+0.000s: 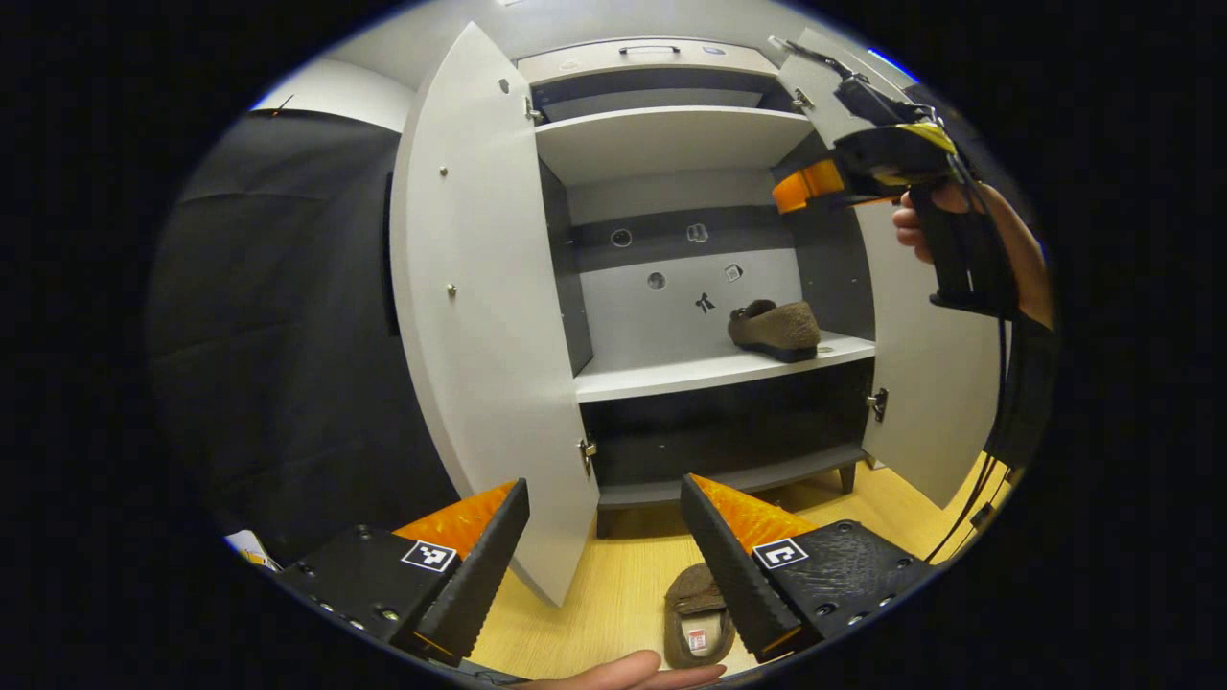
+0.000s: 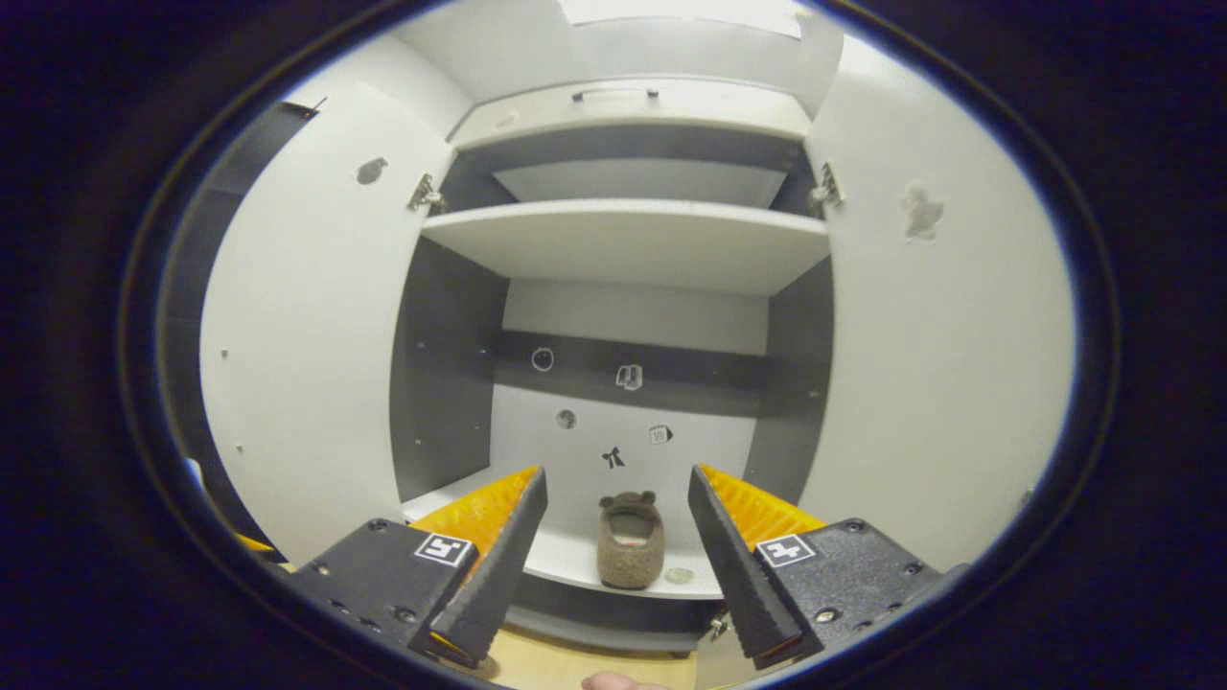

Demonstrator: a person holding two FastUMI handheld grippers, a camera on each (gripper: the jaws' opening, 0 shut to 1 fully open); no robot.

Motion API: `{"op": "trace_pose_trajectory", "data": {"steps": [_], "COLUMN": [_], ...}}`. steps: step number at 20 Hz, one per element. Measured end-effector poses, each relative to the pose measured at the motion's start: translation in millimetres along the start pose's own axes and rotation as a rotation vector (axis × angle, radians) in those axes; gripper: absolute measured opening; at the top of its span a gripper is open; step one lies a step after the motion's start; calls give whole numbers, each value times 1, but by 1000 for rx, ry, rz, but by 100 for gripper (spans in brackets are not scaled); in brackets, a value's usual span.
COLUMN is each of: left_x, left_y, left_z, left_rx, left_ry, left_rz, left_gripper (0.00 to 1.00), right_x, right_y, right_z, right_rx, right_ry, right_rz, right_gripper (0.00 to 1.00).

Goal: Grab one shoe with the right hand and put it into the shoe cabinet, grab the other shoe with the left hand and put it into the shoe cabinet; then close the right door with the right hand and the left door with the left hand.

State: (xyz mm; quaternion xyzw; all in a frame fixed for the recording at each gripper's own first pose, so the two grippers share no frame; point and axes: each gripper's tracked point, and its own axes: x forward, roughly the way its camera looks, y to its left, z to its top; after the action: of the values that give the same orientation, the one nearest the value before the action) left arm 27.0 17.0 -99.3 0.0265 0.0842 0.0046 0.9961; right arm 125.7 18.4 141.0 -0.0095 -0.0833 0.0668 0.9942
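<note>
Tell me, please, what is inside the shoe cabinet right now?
One brown shoe sits on the lower shelf of the shoe cabinet, toward its right side. The upper shelf's top surface is hidden from this angle. The other shoe lies on the floor outside.

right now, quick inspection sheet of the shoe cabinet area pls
surface: wooden floor, bare pale planks in front of the cabinet.
job's things: one brown shoe on the cabinet's middle shelf; second shoe on the floor; left door and right door both open.
clutter: nothing seen.
grippers: left tool open and empty above the floor shoe; right tool open and empty, facing the shelved shoe.
cables: black cable hanging below the right hand.
surroundings: black cloth wall.
</note>
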Motion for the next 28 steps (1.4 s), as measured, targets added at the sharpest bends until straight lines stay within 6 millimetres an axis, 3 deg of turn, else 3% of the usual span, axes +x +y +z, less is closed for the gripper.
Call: {"op": "trace_pose_trajectory", "data": {"steps": [3,5,7,8,11,15,20,22,24,26,27,28], "left_x": [-2,-3,-3,-1,3,16,35,37,42,42,40,38], "left_y": [-16,-29,-40,-43,-58,-62,-78,-78,-76,-72,-79,-86], "left_z": [-10,-21,-41,-56,-110,-189,-253,-266,-269,-275,-280,-277], "left_rx": [-20,-57,-53,-31,-41,-30,-50,-99,-127,-90,-114,-145], "left_ry": [0,7,35,65,153,287,414,450,460,490,527,532], "left_rz": [-82,-134,-158,-158,-180,-135,-168,-144,-121,-92,-134,-159], "left_gripper": [96,96,96,96,96,97,96,96,88,86,80,58], "right_x": [-57,-76,-80,-86,-101,-118,-130,-133,-132,-131,-131,-132], "right_y": [26,38,6,-5,9,9,28,25,27,29,30,31], "right_z": [-5,-25,-62,-71,-86,-115,-135,-138,-136,-146,-150,-150], "right_rx": [111,190,69,-11,-94,-127,-164,-139,-97,-119,-135,-141], "right_ry": [-65,-39,52,72,110,167,202,217,218,254,267,267], "right_rz": [94,124,-63,-126,-68,-29,7,-5,-4,2,6,10], "right_gripper": [99,99,100,100,100,100,100,100,100,100,100,100]}}
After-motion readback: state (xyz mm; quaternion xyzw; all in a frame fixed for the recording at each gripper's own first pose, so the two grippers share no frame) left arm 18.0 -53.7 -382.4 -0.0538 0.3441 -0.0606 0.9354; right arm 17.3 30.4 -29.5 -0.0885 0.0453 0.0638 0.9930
